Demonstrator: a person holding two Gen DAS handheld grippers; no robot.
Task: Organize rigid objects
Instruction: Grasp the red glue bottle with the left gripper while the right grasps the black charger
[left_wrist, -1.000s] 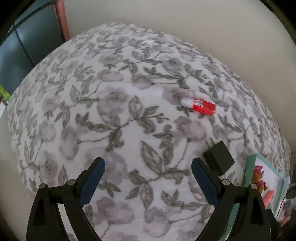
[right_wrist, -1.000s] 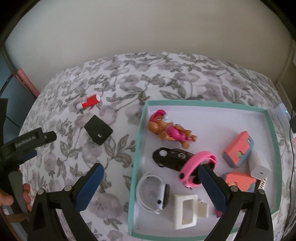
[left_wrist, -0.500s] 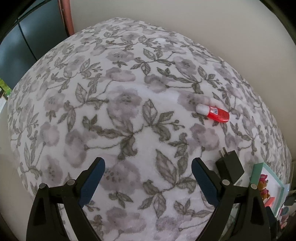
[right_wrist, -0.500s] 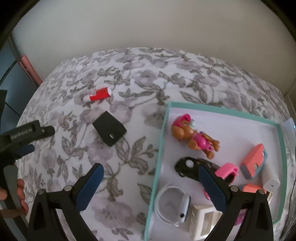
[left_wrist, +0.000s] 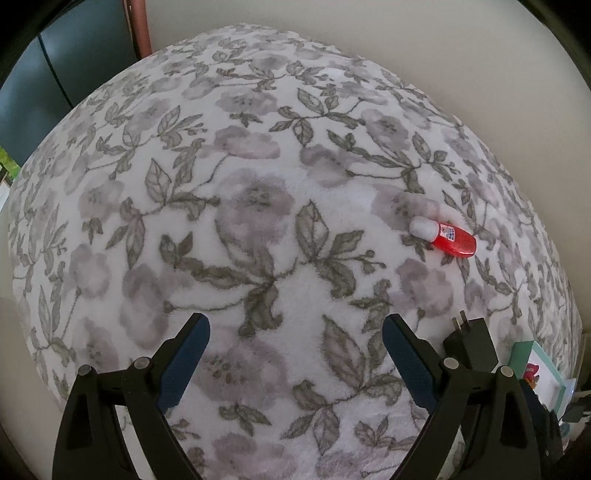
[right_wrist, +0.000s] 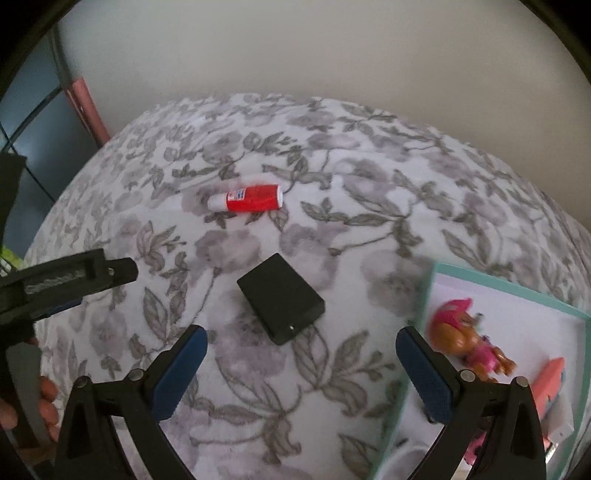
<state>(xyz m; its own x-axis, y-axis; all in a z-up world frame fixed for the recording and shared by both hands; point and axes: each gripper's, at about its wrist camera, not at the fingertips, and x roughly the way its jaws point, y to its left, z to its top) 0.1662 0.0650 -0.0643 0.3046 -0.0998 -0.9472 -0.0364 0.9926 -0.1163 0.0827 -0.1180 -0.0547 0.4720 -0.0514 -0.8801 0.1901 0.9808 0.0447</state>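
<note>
A black charger block (right_wrist: 281, 302) lies on the flowered blanket (right_wrist: 351, 206), straight ahead of my right gripper (right_wrist: 301, 347), which is open and empty. Beyond it lies a small red bottle (right_wrist: 249, 198) with a white cap. In the left wrist view the same red bottle (left_wrist: 445, 240) sits far right and the charger (left_wrist: 471, 345) shows its plug prongs beside the right finger. My left gripper (left_wrist: 295, 339) is open over bare blanket (left_wrist: 258, 206). A teal-rimmed tray (right_wrist: 424, 321) at the right holds a pink toy pup (right_wrist: 467, 338) and other items.
The left gripper's body (right_wrist: 66, 284) and a hand (right_wrist: 46, 402) reach in at the left of the right wrist view. A pale wall (right_wrist: 314, 48) stands behind the bed. A pink post (right_wrist: 88, 107) and dark panel lie at the far left. The tray corner (left_wrist: 537, 363) shows at lower right.
My right gripper has swung left, off the tray and toward the black charger, now centred ahead. The left gripper has shifted so the bottle and charger slid rightward in its view.
</note>
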